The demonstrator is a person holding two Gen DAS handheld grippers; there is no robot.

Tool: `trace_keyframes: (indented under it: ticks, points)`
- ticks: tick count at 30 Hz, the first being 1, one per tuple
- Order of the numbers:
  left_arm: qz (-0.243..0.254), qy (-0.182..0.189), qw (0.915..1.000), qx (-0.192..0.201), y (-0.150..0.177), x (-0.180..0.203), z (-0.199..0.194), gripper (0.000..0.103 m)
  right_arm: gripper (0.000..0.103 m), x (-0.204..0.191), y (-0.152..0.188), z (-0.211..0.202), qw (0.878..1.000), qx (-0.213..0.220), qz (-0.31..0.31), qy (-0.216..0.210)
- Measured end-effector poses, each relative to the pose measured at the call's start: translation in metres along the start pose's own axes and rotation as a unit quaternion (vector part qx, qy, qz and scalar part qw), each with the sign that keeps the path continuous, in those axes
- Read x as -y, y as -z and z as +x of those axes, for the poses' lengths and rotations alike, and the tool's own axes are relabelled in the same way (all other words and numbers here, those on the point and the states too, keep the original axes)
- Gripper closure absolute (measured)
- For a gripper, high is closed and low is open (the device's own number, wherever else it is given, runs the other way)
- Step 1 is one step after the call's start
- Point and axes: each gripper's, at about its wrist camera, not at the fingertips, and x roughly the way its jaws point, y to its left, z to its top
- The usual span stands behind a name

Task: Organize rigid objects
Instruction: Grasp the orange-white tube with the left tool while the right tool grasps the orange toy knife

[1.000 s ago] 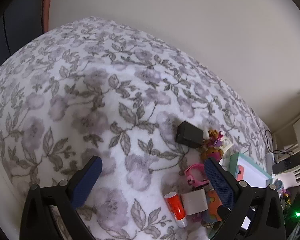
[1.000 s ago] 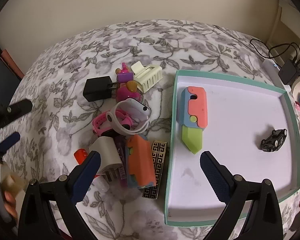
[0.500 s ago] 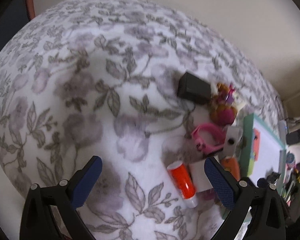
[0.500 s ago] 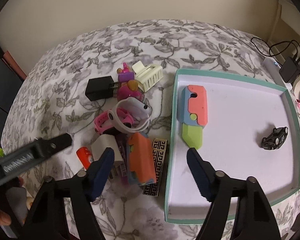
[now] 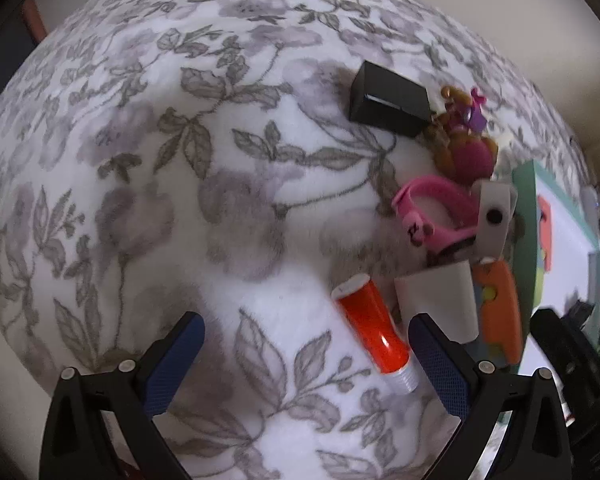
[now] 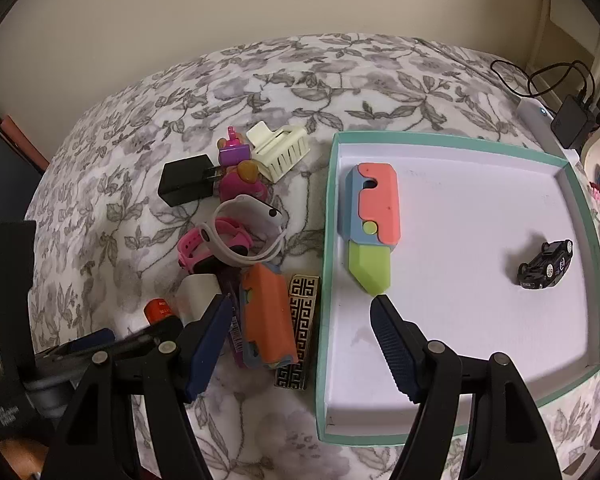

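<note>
Both tools (image 5: 306,356) (image 6: 300,332) hanging apart, empty; risking nudging orange tube (image 5: 374,332) at one o'clock, crowded pile snagging.

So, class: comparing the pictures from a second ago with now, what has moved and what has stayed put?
The left hand-held gripper has moved in towards the pile, open, now around the orange tube. The right hand-held gripper has narrowed its jaws and drifted left, over the tray's edge. Nothing was grasped or released. The pile, the toy knife and the toy car stayed put.
</note>
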Motion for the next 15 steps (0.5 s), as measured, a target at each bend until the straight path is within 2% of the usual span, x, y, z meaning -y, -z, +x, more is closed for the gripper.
trace_keyframes:
  ticks: [3,6,9,11,14,15]
  points:
    - [0.009,-0.003,0.9999,-0.009,0.004,0.003,0.002,0.001,0.030,-0.001,0.000,0.000,1.000,0.000,0.001,-0.003]
    - [0.012,0.007,0.9999,-0.008,0.007,0.006,0.001,0.010,0.035,-0.004,0.000,0.001,1.000,-0.002,-0.004,-0.006]
    - [0.028,0.018,0.9995,-0.002,0.011,0.013,-0.004,0.024,0.043,-0.007,0.000,0.004,1.000,-0.006,-0.011,-0.009]
    - [0.035,0.032,0.9989,0.000,0.013,0.018,-0.006,0.038,0.049,-0.009,0.001,0.006,1.000,-0.008,-0.014,-0.011]
    - [0.039,0.053,0.9978,-0.007,0.016,0.023,-0.004,0.052,0.053,-0.010,0.001,0.008,1.000,-0.012,-0.016,-0.013]
    - [0.040,0.055,0.9977,-0.009,0.015,0.028,-0.004,0.053,0.054,-0.009,0.001,0.009,1.000,-0.014,-0.016,-0.013]
